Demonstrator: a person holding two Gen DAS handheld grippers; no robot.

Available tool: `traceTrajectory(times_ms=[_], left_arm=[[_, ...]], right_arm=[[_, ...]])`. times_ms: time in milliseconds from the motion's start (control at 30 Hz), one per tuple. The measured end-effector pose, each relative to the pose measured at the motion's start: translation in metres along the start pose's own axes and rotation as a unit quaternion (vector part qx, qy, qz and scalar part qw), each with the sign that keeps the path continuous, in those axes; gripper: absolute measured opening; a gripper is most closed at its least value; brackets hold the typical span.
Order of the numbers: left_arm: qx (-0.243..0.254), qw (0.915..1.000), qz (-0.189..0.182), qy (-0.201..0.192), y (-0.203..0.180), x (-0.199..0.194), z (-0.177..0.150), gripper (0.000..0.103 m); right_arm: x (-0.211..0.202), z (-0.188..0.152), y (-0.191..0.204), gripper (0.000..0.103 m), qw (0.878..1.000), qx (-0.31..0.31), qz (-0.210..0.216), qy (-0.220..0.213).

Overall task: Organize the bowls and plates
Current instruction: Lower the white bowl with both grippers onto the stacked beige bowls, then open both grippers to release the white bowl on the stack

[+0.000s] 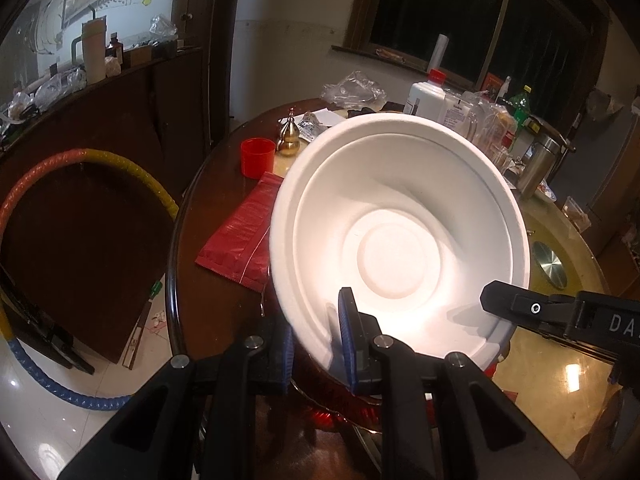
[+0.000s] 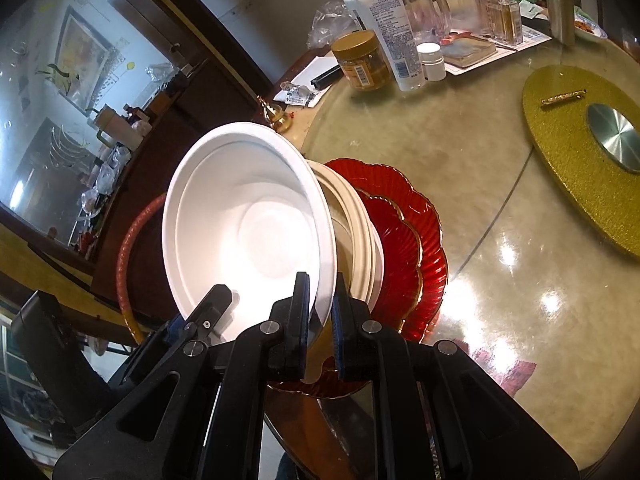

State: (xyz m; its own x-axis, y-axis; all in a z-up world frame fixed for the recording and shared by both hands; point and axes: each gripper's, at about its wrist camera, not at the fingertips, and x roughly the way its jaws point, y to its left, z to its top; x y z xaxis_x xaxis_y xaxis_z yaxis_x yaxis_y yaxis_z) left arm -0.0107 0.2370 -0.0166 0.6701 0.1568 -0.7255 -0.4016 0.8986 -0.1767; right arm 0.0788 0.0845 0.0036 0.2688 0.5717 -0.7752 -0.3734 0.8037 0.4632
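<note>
A white bowl (image 1: 400, 216) hangs tilted over the table, its opening turned toward both cameras. My left gripper (image 1: 316, 330) is shut on its near rim, one blue pad inside and one outside. My right gripper (image 2: 322, 294) pinches another part of the same rim (image 2: 320, 240). Each gripper shows in the other's view: the right gripper (image 1: 496, 300) at the bowl's right edge, the left gripper (image 2: 212, 300) at its lower left. Right behind the bowl a stack of cream bowls (image 2: 362, 240) rests on scalloped red plates (image 2: 416, 240); whether the white bowl touches the stack I cannot tell.
A red cup (image 1: 257, 158), a red bag (image 1: 240, 236) and a brass gourd (image 1: 289, 136) lie on the table's left part. Bottles, a jar (image 2: 360, 60) and a lotion tube (image 2: 390, 36) crowd the far side. A gold turntable disc (image 2: 560, 152) sits right. A hoop (image 1: 40, 168) leans beyond the table edge.
</note>
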Motion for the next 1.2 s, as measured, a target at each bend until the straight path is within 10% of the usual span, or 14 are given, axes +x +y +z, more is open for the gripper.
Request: traceTrajectory(times_ms=[567, 667, 767, 1200], left_arm=[[0.014, 0.9999, 0.002, 0.003, -0.005, 0.002, 0.003, 0.021], [0.012, 0.9999, 0.000, 0.004, -0.005, 0.001, 0.004, 0.022], [0.014, 0.9999, -0.004, 0.007, -0.006, 0.002, 0.004, 0.035], [0.014, 0.9998, -0.001, -0.015, -0.008, -0.013, 0.009, 0.079]], right_arm=[[-0.007, 0.004, 0.003, 0.011, 1.000, -0.013, -0.027, 0.001], [-0.012, 0.005, 0.007, 0.039, 0.999, -0.025, -0.033, -0.011], [-0.019, 0.005, 0.012, 0.068, 0.998, -0.039, -0.040, -0.025], [-0.033, 0.002, 0.011, 0.068, 0.998, -0.038, -0.029, -0.041]])
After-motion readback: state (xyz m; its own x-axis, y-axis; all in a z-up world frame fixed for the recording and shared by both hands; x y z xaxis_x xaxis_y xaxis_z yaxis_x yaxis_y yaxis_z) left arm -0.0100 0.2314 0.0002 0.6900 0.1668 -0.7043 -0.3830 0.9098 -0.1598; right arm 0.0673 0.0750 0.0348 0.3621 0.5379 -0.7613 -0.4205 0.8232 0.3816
